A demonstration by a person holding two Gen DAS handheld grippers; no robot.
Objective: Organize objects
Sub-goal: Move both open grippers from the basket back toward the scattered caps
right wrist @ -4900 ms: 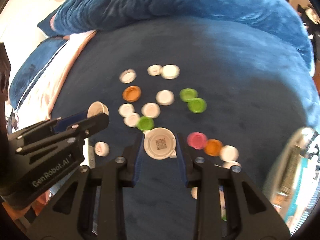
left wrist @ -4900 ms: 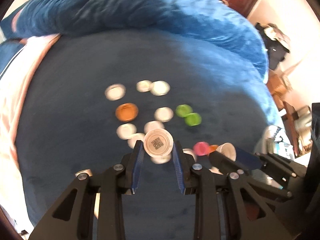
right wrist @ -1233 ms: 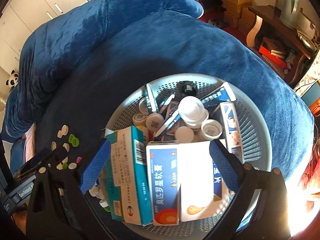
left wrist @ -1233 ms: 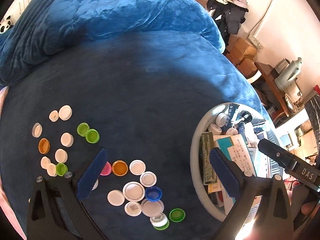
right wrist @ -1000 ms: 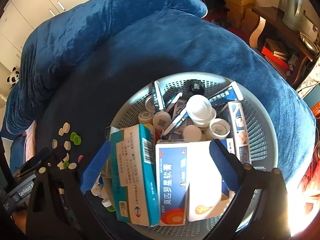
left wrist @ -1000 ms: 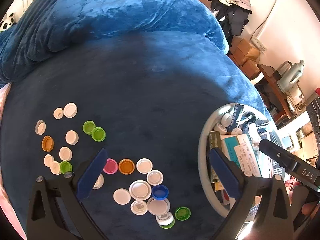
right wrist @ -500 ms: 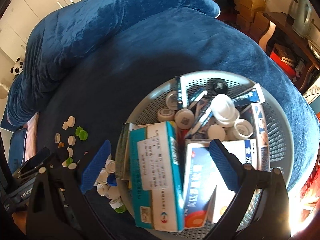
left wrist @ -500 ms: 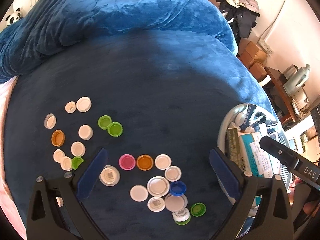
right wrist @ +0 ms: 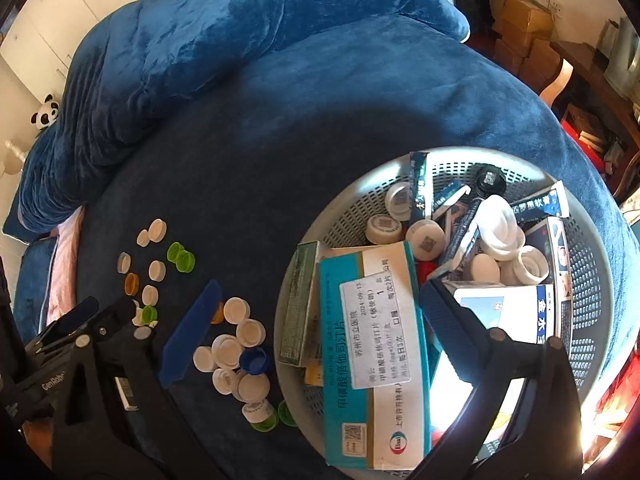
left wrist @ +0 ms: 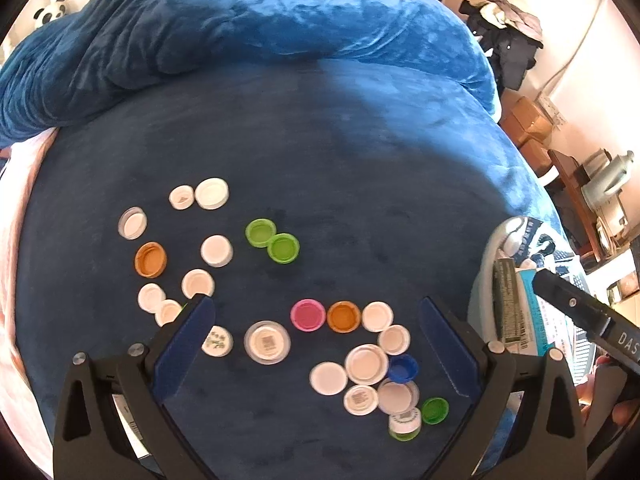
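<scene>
Blue blanket [left wrist: 360, 152]: we work on a plush blue cover over a bed, with loose bottle caps scattered on it.
Caps, far group: white, orange and two green caps [left wrist: 272, 239] lie well apart from the basket.
Caps, near group: a pink cap [left wrist: 307, 315], an orange one, several white ones and a blue cap [left wrist: 403, 368] cluster near the basket's rim.
Large cap: a white cap with a printed code [left wrist: 267, 341] lies alone, between the fingers of our left tool in its view.
Basket [right wrist: 592, 280]: grey, perforated, already crowded with medicine boxes, tubes and white lids; a teal box [right wrist: 372, 356] leans at its near side.
Left hand-held gripper [left wrist: 316, 344]: jaws spread wide, holding nothing, hovering above the near caps.
Right hand-held gripper [right wrist: 320, 336]: also released and empty, poised over the basket's rim.
Step in hand: we judge ourselves between picks, choosing the next cap.
Next move: lower the left tool over the coded cap, centre it between the pads, close gently on its rim; soft fabric may let it tilt.
</scene>
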